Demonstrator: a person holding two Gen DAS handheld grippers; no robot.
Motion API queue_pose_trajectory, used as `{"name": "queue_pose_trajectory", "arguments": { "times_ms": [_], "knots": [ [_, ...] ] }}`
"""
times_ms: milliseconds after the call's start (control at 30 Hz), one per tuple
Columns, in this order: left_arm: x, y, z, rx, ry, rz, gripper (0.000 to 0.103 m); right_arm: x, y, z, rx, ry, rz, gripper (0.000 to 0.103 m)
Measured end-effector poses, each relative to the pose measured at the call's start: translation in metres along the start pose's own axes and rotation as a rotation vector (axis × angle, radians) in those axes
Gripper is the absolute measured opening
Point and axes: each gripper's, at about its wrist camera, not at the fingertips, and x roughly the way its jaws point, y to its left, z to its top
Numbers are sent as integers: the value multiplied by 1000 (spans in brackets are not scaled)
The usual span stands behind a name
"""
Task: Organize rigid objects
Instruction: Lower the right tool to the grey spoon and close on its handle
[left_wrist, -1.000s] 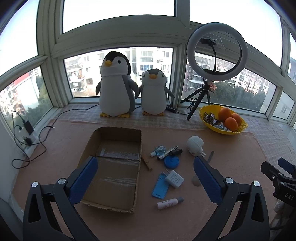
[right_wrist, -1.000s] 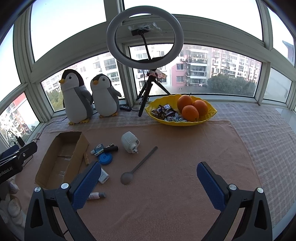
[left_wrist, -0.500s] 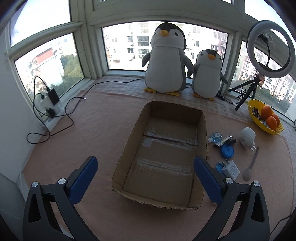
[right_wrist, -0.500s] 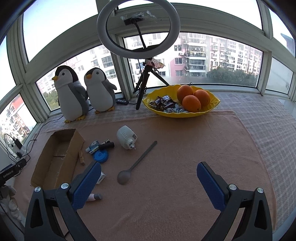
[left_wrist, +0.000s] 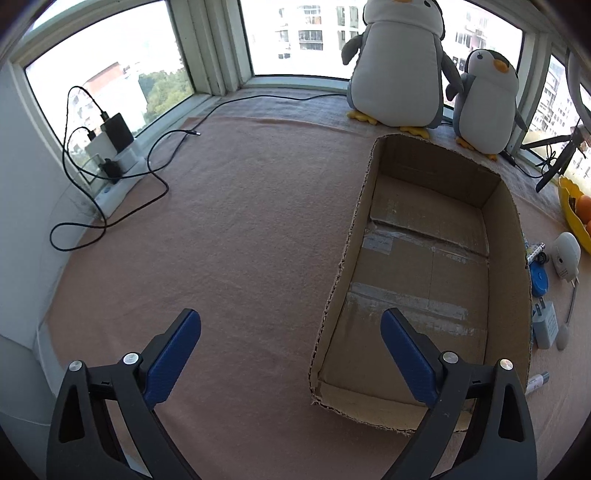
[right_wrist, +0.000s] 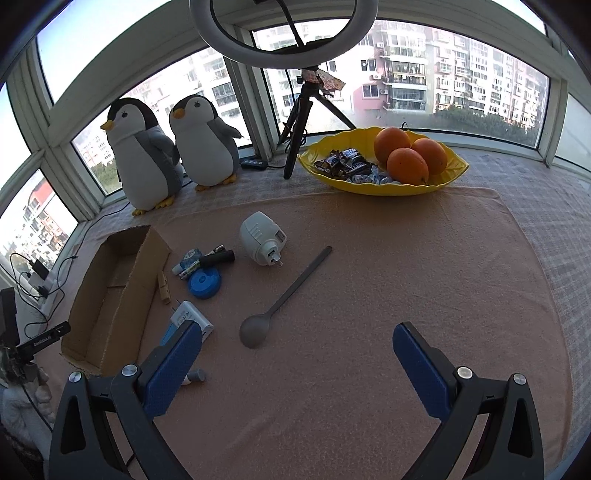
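An open cardboard box (left_wrist: 509, 236) lies on the tan cloth, also in the right wrist view (right_wrist: 122, 291), with nothing in it. Right of it lie a white round plug device (right_wrist: 260, 238), a grey spoon (right_wrist: 284, 299), a blue round lid (right_wrist: 204, 283), a black marker (right_wrist: 217, 258), a white charger (right_wrist: 192, 317) and a small tube (right_wrist: 194, 376). My left gripper (left_wrist: 291, 350) is open, low over the box's near left corner. My right gripper (right_wrist: 297, 354) is open and empty, just in front of the spoon.
Two plush penguins (right_wrist: 173, 147) stand by the window. A yellow bowl (right_wrist: 454, 173) holds oranges and sweets. A ring light on a tripod (right_wrist: 299, 125) stands behind. A power strip with cables (left_wrist: 110, 162) lies at the far left.
My left gripper has swung left and come lower, so the box now sits at its right. My right gripper has moved forward and down toward the spoon.
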Motion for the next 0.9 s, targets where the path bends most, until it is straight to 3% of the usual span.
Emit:
{"name": "queue_pose_trajectory", "arguments": {
  "times_ms": [300,500,567,633,900],
  "knots": [
    [24,-4,4,70,25,-18,92,46,-11,-1,134,131,-29,100],
    [33,-6,2,105,34,-49,91,82,-3,9,195,221,-34,77],
    [36,-9,1,109,37,-64,83,95,0,13,217,261,-23,61],
    [39,-11,0,108,48,-79,78,105,5,18,217,291,-23,54],
    [44,-13,-7,105,64,-117,66,138,5,32,253,358,-41,46]
  ]
}}
